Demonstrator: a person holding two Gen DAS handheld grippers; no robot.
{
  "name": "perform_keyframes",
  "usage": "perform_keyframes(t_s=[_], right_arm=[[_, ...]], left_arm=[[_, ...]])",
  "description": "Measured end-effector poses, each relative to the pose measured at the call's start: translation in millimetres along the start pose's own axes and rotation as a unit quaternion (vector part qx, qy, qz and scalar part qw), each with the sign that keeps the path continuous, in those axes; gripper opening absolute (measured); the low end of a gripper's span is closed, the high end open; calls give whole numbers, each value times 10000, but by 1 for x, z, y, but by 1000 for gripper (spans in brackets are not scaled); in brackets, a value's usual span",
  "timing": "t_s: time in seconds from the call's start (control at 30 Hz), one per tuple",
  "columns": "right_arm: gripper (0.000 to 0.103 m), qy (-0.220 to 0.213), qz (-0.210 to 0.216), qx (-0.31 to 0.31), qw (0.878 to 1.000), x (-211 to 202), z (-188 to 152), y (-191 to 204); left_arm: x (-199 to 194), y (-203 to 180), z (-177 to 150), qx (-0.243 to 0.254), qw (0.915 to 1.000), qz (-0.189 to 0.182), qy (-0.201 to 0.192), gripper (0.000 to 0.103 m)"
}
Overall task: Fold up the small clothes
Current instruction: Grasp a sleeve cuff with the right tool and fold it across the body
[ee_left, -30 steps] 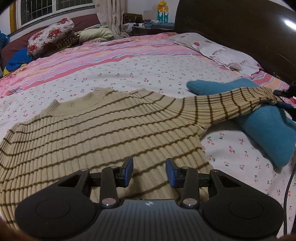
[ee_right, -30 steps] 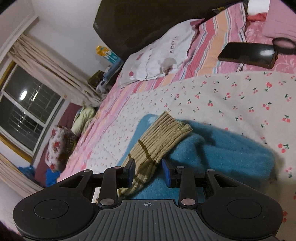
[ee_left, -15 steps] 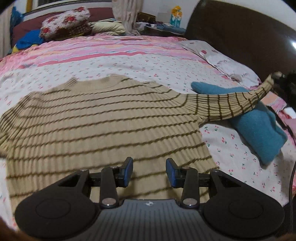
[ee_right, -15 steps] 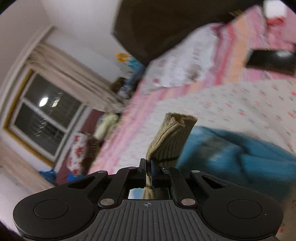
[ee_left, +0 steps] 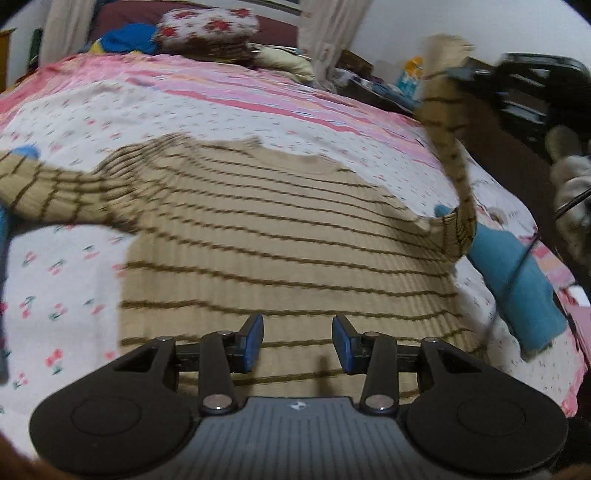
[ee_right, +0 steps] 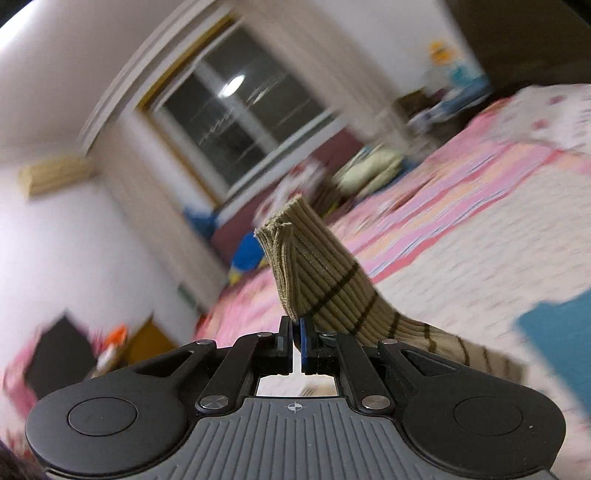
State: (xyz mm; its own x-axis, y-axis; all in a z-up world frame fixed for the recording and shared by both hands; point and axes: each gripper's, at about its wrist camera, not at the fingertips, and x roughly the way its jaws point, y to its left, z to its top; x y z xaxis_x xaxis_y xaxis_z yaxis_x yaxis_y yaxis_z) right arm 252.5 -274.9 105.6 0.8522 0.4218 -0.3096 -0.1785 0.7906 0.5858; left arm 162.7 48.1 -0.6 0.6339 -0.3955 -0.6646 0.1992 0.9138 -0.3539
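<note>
A beige sweater with brown stripes (ee_left: 288,236) lies flat on the bed. My left gripper (ee_left: 297,341) is open and empty, hovering over the sweater's lower hem. My right gripper (ee_right: 296,334) is shut on the cuff of the sweater's right sleeve (ee_right: 317,277). In the left wrist view that sleeve (ee_left: 448,147) hangs lifted high above the bed at the right, with the right gripper (ee_left: 476,70) at its top. The sweater's left sleeve (ee_left: 48,188) lies out to the left.
A blue garment (ee_left: 517,280) lies on the floral bedsheet (ee_left: 62,288) right of the sweater, and shows in the right wrist view (ee_right: 561,332). Pillows (ee_left: 207,27) sit at the far end. A dark headboard (ee_left: 524,122) stands at the right.
My right gripper closed on the sleeve cuff and lifted it high off the blue garment. My left gripper swung so that the sweater's left sleeve came into view.
</note>
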Motion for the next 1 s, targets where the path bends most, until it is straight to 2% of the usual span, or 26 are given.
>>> perform_keyframes(t_s=[0.17,0.3,0.37,0.47,0.6,0.7,0.77,0.9,0.93,1.0], right_arm=[[2,884,8,-798,9929,79,-60,45],[0,1456,-8,-1021,9841,122,-112,59],[3,1861,81,-933,9781,134,-133,62],[8,1990,110,-980,9750,130,-139,62],[8,1722,-34,-1206,9777,99,-130,53],[9,1513,-407,-1625,9742,71,-125,42],[9,1468,-685,-1690,9722,58,-121,25],[9,1459,-1305,-1461,9697,39,-123,-15],[9,1545,-1531,-1368,9664,40,-125,-26],[9,1776,-1669,-1095,9636,40,-129,-43]], left_arm=[[-2,24,0,-182,9998,28,-35,47],[-1,34,0,-152,9999,48,-23,47],[-2,36,0,-100,9999,61,-40,47],[-4,37,0,-8,9999,103,-96,47],[-4,39,0,-22,9999,64,-101,47],[-3,39,-1,-25,9999,47,-108,47],[-3,38,-1,-19,9999,31,-113,47],[2,35,-4,38,10000,59,-34,48],[3,34,-5,45,10000,72,-3,48],[6,33,-6,56,9999,100,17,48]])
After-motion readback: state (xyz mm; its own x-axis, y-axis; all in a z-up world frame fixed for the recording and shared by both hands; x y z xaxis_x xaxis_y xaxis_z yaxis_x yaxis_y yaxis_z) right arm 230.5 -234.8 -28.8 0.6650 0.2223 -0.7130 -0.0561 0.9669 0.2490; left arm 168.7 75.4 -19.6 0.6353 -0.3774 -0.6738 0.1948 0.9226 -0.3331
